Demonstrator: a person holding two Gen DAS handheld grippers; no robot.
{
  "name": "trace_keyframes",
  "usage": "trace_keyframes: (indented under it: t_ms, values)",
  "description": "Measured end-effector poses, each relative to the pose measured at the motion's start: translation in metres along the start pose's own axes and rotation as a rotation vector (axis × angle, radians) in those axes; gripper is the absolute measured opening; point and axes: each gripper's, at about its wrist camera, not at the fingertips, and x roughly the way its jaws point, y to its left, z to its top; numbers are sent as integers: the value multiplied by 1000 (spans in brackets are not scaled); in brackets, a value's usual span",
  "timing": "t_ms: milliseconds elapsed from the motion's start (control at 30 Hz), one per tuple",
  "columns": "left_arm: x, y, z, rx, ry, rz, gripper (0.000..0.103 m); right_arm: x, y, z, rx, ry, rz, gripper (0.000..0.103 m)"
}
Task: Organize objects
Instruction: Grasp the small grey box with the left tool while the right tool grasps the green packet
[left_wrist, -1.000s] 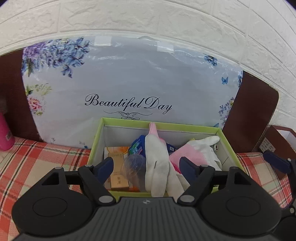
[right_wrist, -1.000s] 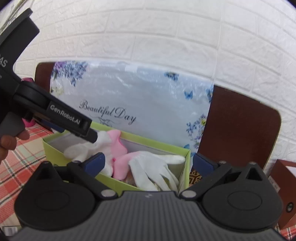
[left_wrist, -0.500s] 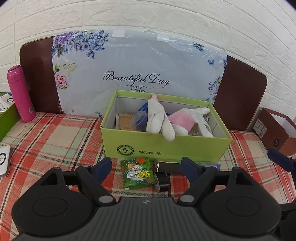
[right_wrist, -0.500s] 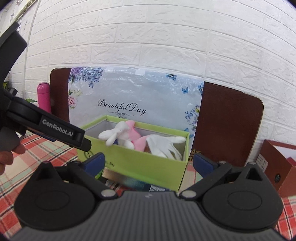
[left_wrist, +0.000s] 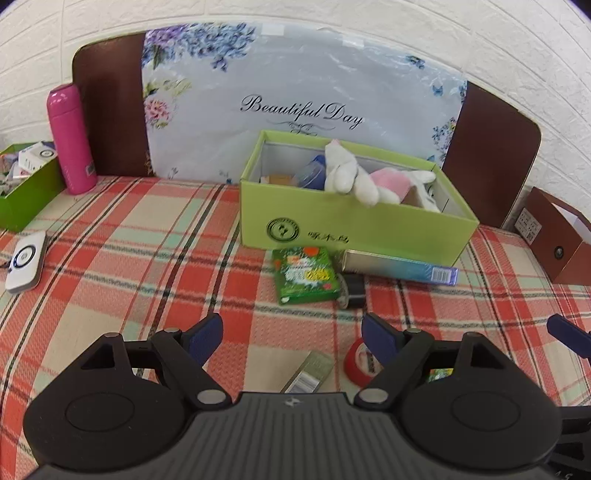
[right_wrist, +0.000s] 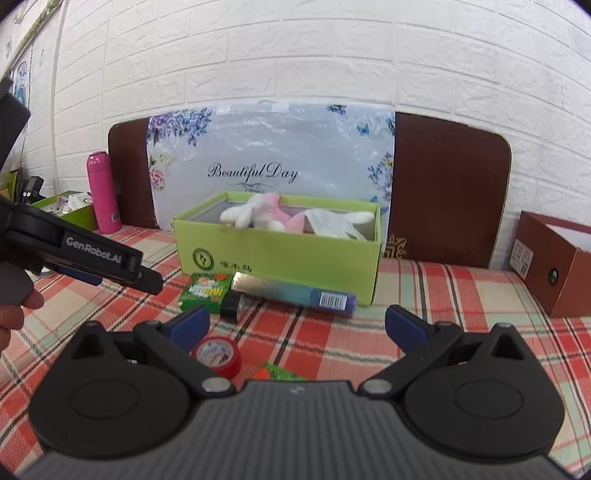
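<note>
Both hand-held grippers spread, empty.

Home setting; plaid tablecloth; white brick wall; floral board

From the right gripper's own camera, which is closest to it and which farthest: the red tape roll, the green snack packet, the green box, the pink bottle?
Measured from the right gripper:
1. Red tape roll, just beside its left finger.
2. Green snack packet, ahead and left, in front of the box.
3. Green box, straight ahead.
4. Pink bottle, far left by the headboard.
</note>
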Motion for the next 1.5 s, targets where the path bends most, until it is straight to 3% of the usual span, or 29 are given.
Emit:
trace_keyframes:
  t_ms: [167, 500, 533, 667, 733, 900, 967, 1033, 1133, 1267, 1367, 1400, 1433, 1500]
  values:
    - [6, 6, -16, 5, 28, -10, 85, -1, 2, -16, 22, 46, 6, 103]
    - [39, -4, -43, 115, 55, -97, 84, 0, 2, -60, 50, 159, 24, 103]
    - [44, -4, -44, 120, 66, -96, 78, 0, 2, -63, 52, 168, 20, 103]
    - [50, -1, -49, 124, 80, -93, 32, 5, 6, -65, 66, 182, 17, 103]
    - [45, 0, -51, 131, 94, -114, 25, 11, 9, -62, 75, 193, 6, 103]
    - [33, -4, -61, 125, 111, -129, 25, 41, 18, -52, 118, 224, -23, 103]
    - [30, -8, -65, 132, 112, -131, 24, 51, 18, -50, 136, 220, -47, 99]
    - [29, -8, -66, 132, 117, -130, 24, 53, 14, -51, 150, 225, -47, 68]
    - [28, -9, -66, 134, 126, -129, 24, 43, 11, -56, 88, 213, 10, 67]
    - [26, -12, -67, 149, 130, -122, 24, 18, 12, -70, -107, 194, 143, 68]
    - [27, -14, -68, 150, 126, -113, 24, 7, 8, -73, -96, 203, 99, 75]
    - [27, -14, -68, 146, 127, -113, 24, 5, 7, -72, -65, 210, 71, 85]
    - [28, -14, -67, 142, 127, -112, 24, 5, 6, -71, -35, 212, 55, 88]
    - [28, -12, -66, 135, 130, -114, 24, 5, 4, -69, 29, 235, 47, 88]
